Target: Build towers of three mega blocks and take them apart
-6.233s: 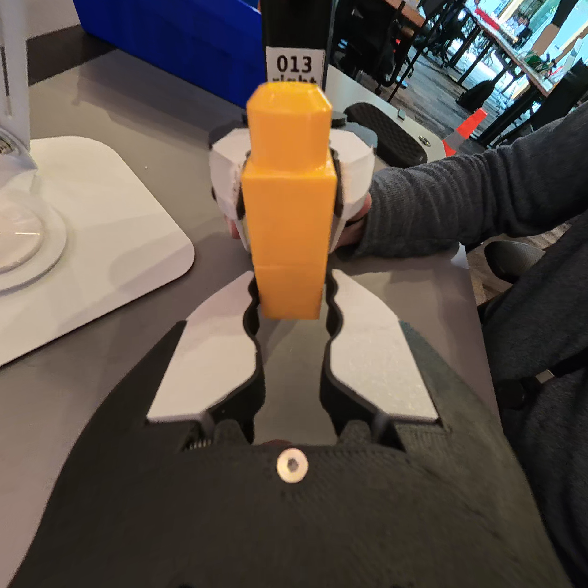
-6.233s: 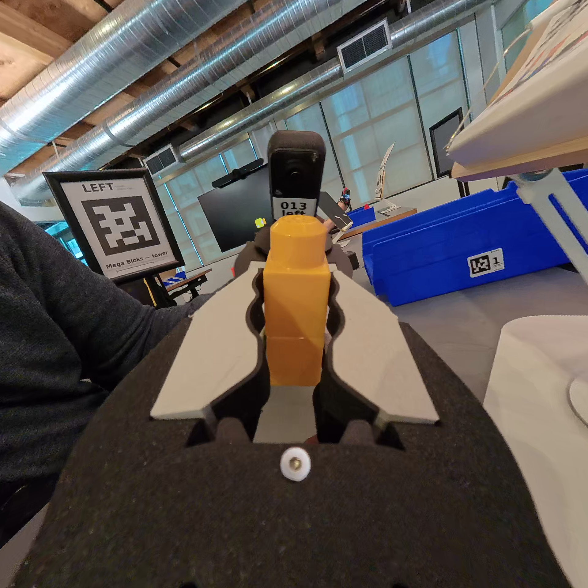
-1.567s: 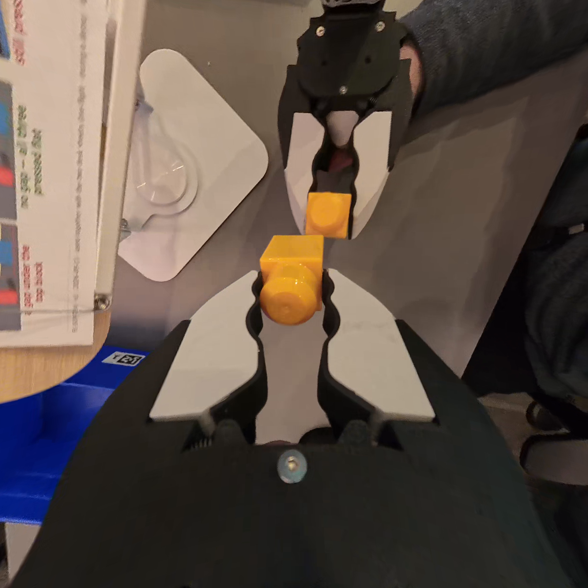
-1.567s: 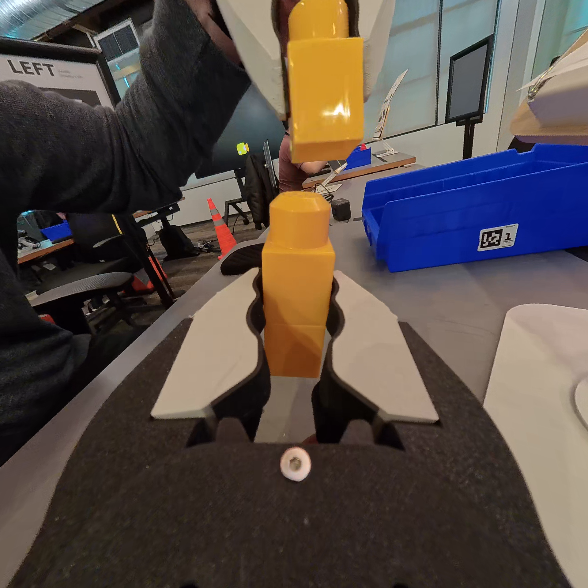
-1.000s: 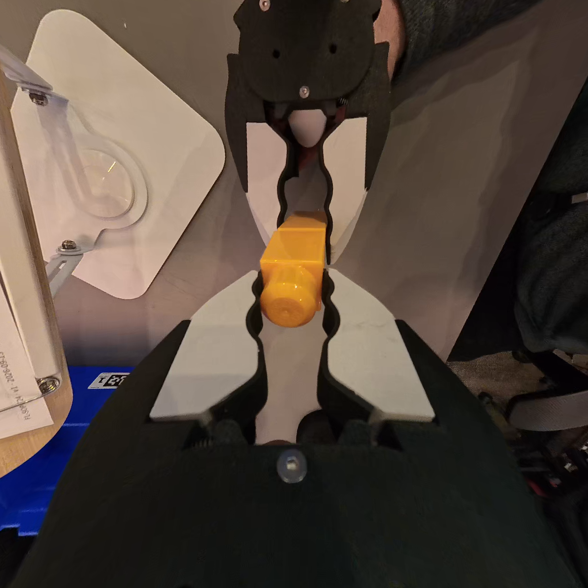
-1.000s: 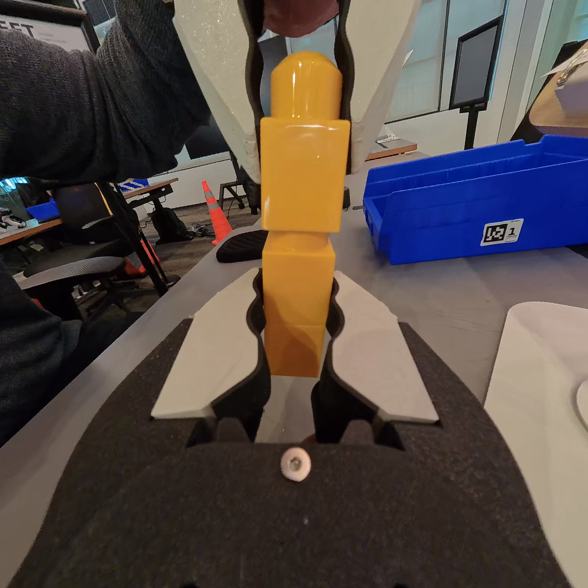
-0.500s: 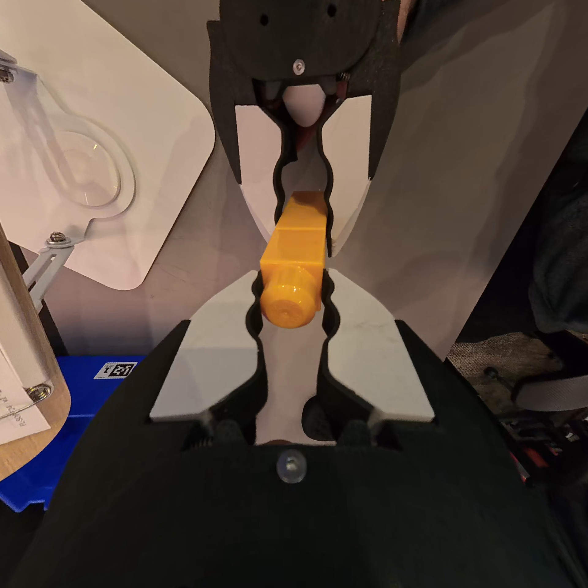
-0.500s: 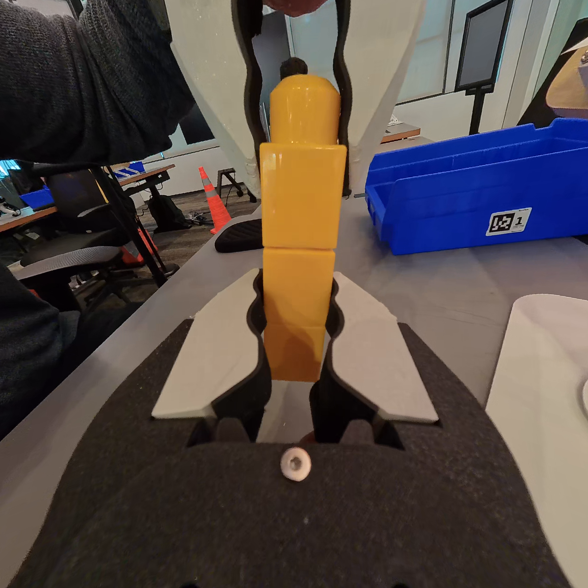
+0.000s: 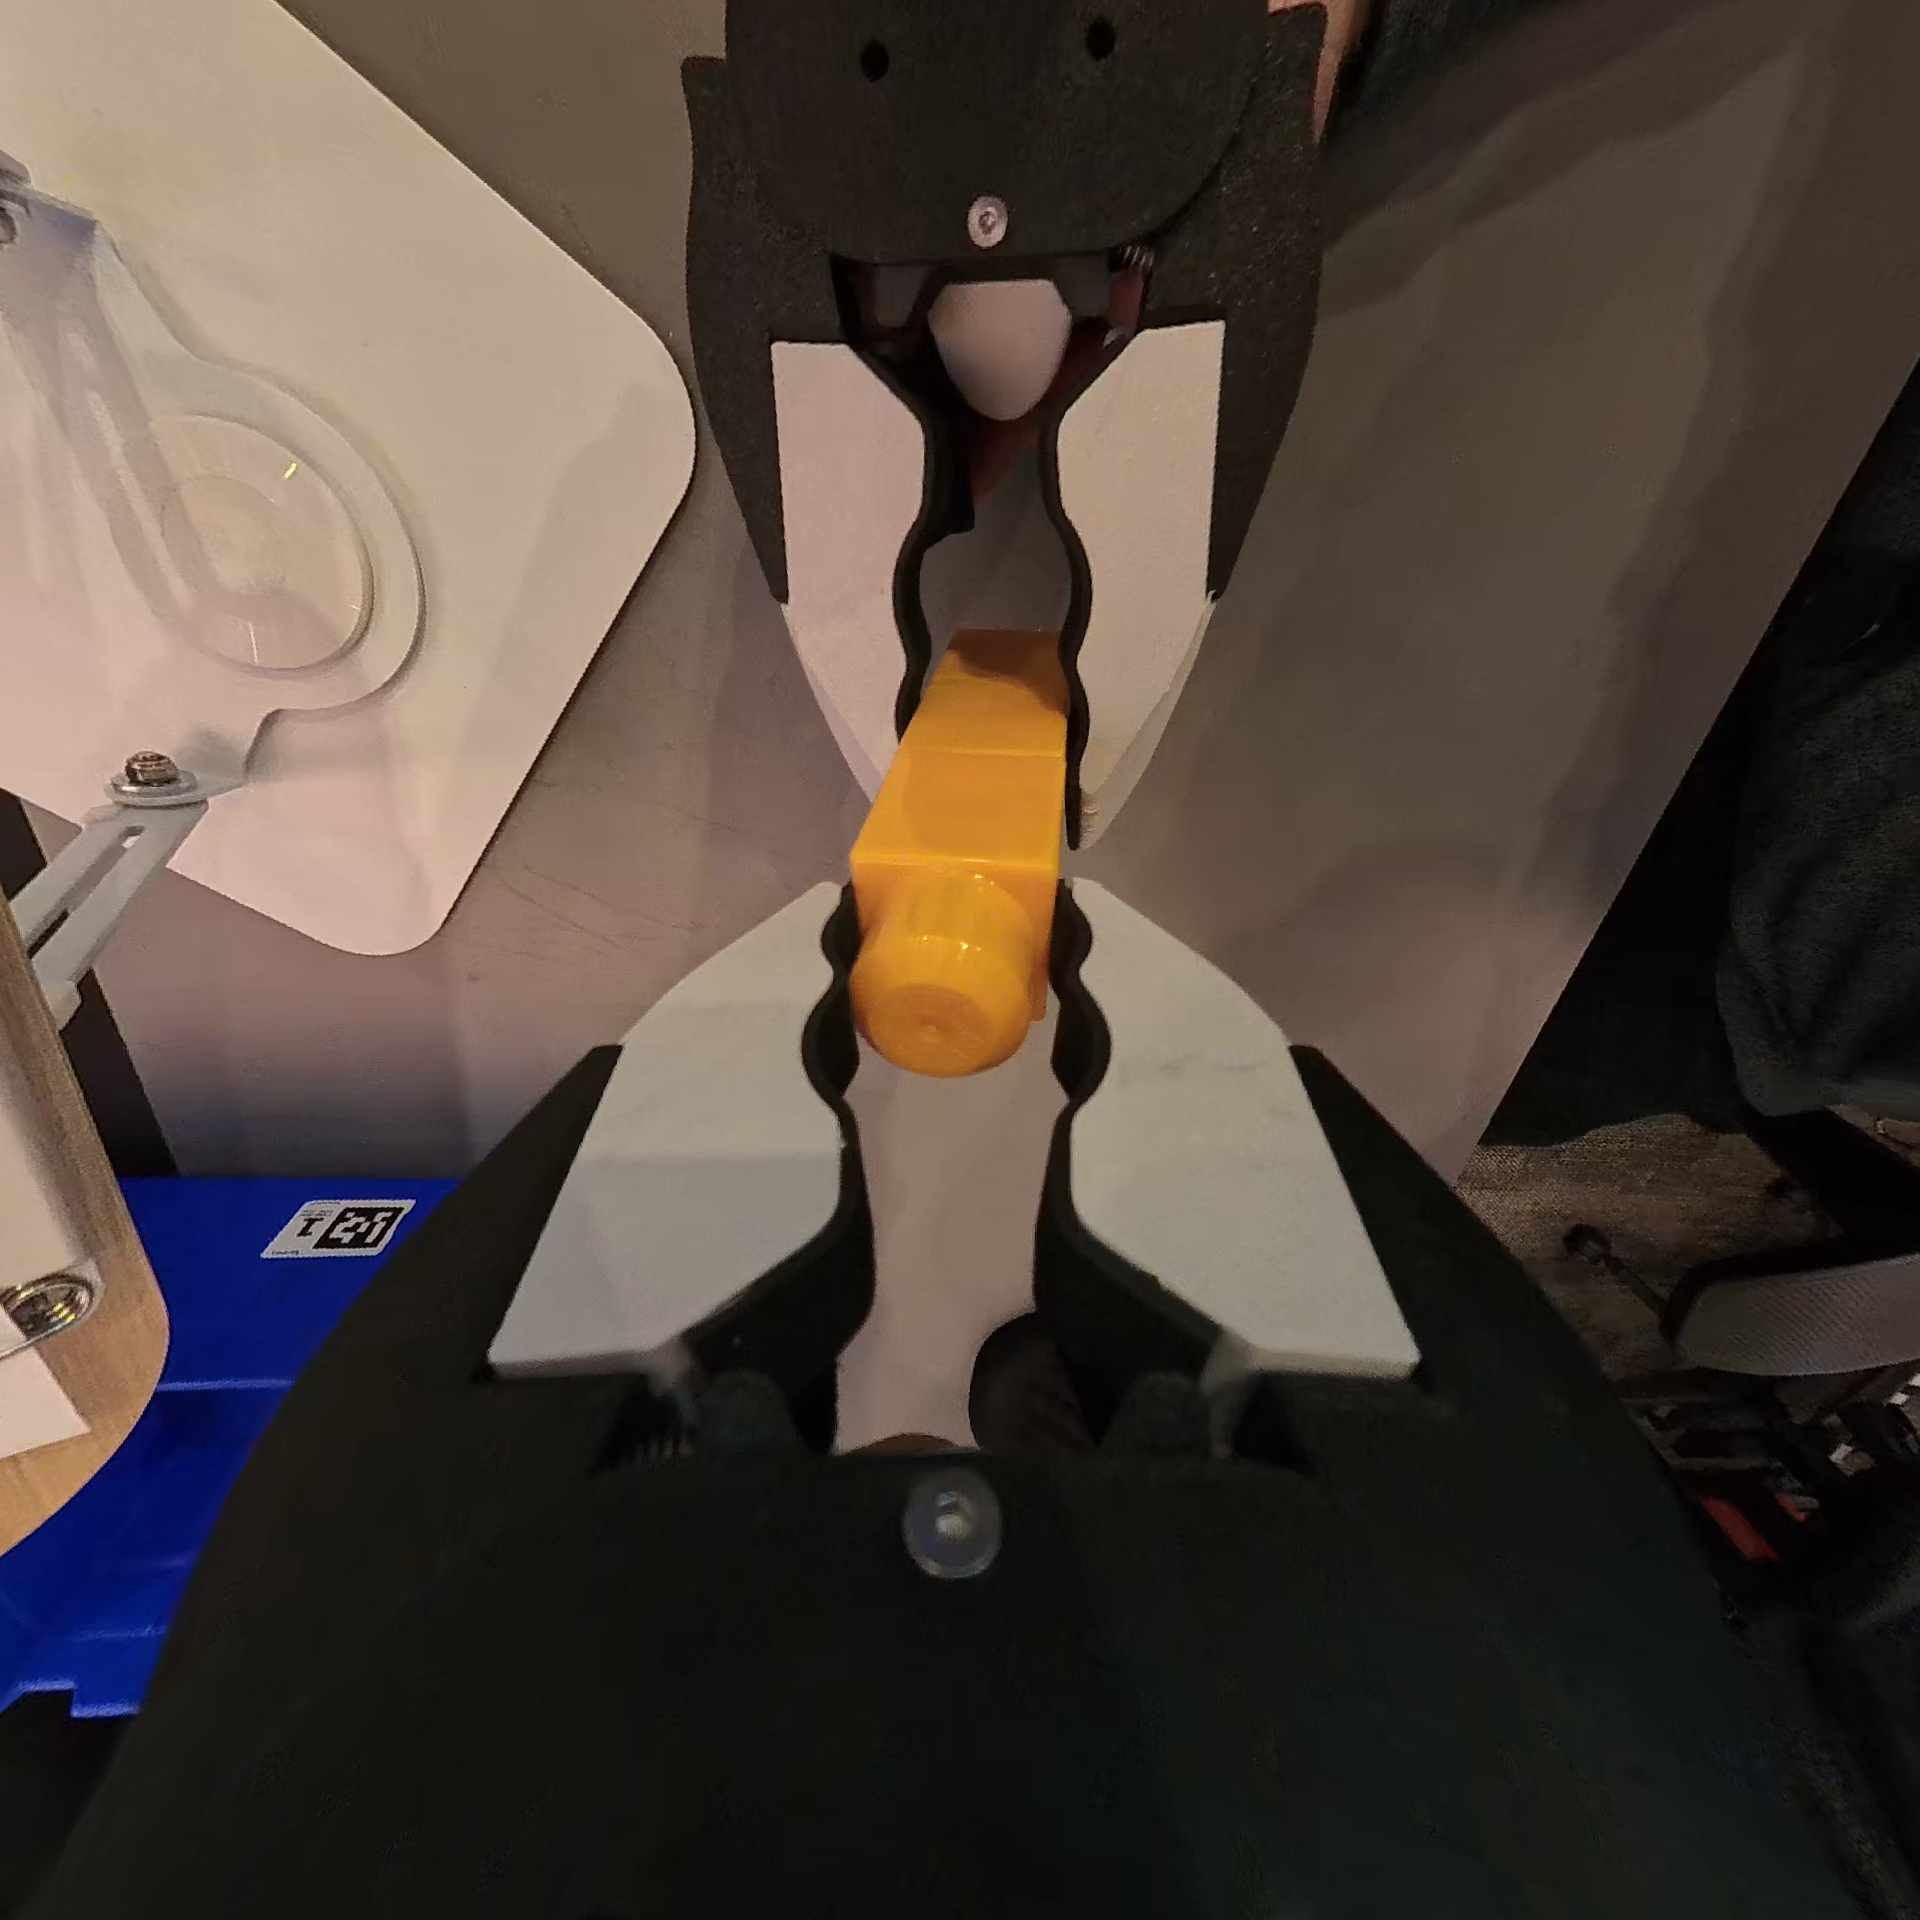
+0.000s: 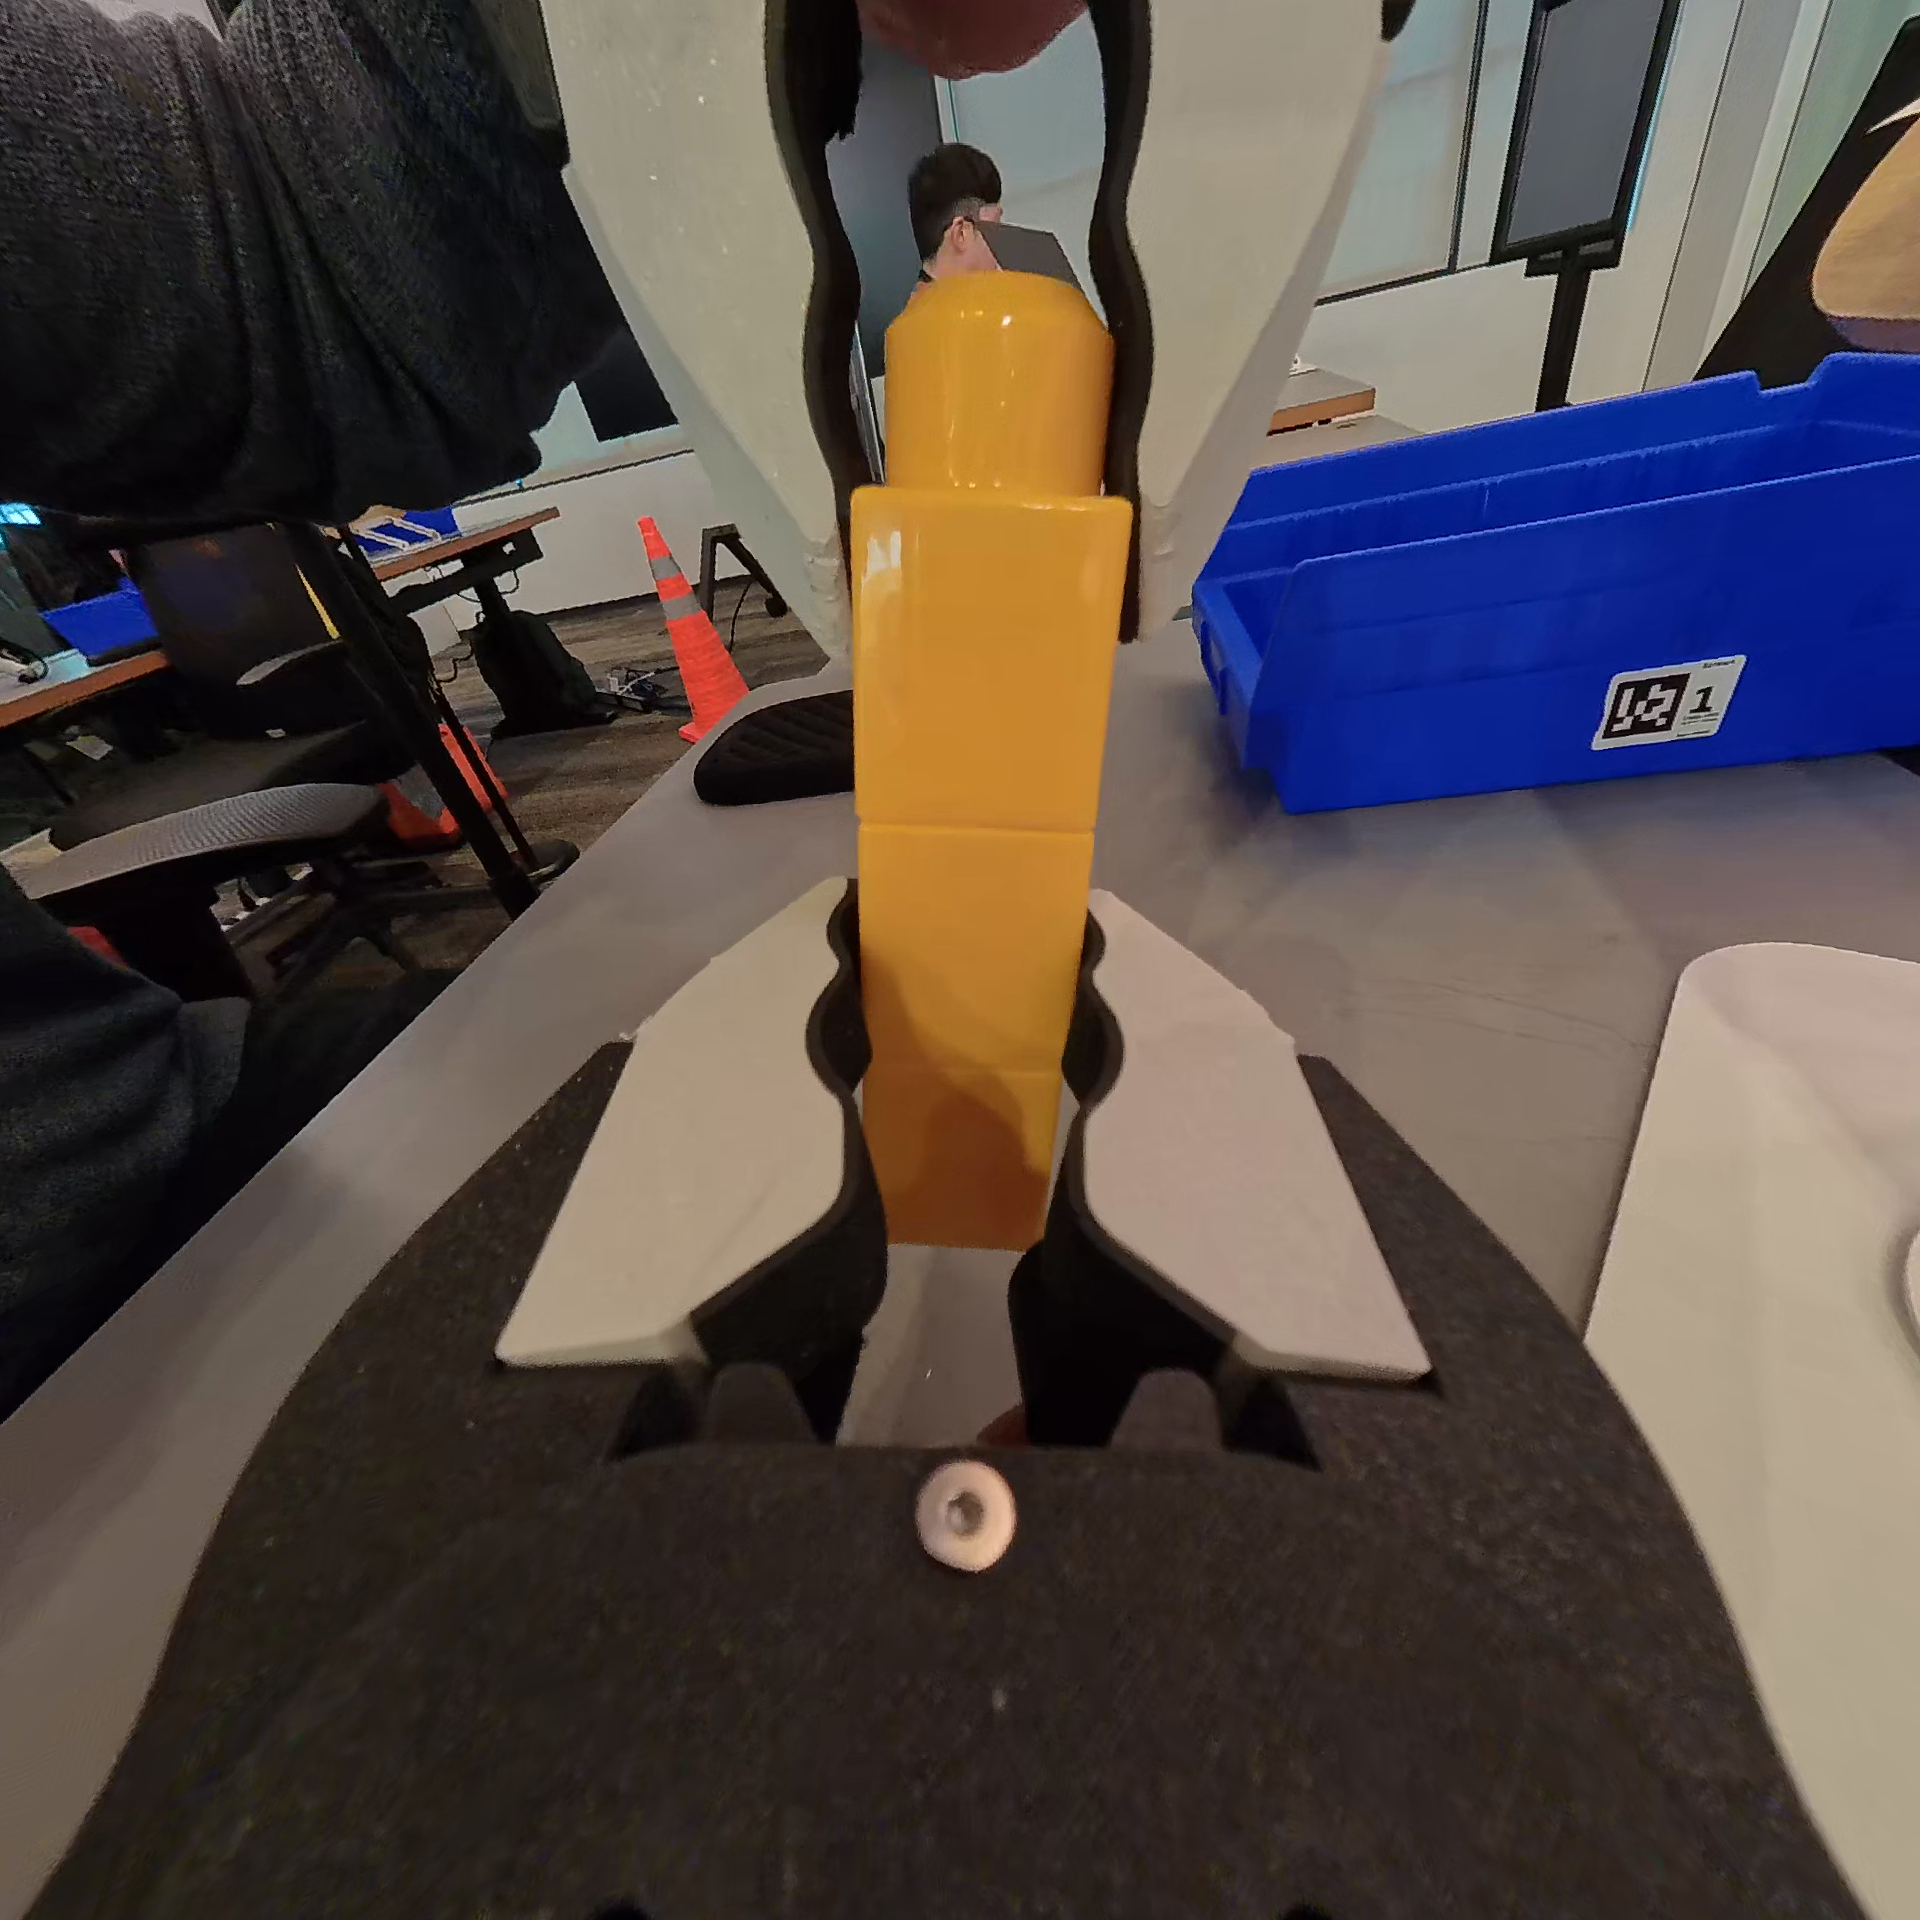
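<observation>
A tower of three orange mega blocks is held in the air between both grippers. My right gripper is shut on the two lower blocks. My left gripper comes from above and is shut on the top block's round stud. In the left wrist view, my left gripper grips the stud. The right gripper faces it from the top of the frame. The blocks sit flush, with thin seams between them. The grey table lies below.
A blue bin stands at the back right, also in the left wrist view. A white mat with a clear lens on a bracket lies on the table. A dark sleeve fills the upper left. Chairs and an orange cone stand beyond the table's left edge. There is about 5 cm between the tips of the two grippers.
The top block has been pressed down onto the block below, closing the gap between them. Both grippers have kept their hold and moved closer together.
</observation>
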A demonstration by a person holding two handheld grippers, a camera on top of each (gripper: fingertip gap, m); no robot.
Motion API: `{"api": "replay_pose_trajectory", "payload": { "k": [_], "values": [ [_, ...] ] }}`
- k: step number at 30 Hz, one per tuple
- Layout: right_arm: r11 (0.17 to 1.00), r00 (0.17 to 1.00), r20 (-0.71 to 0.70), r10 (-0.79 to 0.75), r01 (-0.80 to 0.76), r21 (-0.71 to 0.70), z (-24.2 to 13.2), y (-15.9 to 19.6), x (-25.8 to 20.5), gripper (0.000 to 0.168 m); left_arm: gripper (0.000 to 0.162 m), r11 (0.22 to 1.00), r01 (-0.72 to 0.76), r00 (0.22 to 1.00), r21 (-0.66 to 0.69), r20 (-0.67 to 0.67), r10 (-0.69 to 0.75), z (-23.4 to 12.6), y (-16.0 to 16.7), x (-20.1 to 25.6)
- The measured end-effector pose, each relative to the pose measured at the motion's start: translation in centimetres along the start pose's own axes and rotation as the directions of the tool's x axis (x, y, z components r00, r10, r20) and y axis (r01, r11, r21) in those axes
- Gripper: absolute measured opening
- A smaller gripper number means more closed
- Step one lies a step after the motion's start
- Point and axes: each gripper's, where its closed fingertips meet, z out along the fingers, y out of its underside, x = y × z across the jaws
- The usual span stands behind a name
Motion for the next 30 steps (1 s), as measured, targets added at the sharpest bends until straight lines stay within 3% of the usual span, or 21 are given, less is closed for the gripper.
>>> {"api": "replay_pose_trajectory", "payload": {
  "k": [30],
  "values": [
    [1.0,1.0,-0.025,0.001,-0.001,0.011,-0.2,-0.12,0.35,0.034,0.035,0.996,0.086,0.996,0.026,-0.025,-0.086,0.4,0.71,-0.31]
  ]
}}
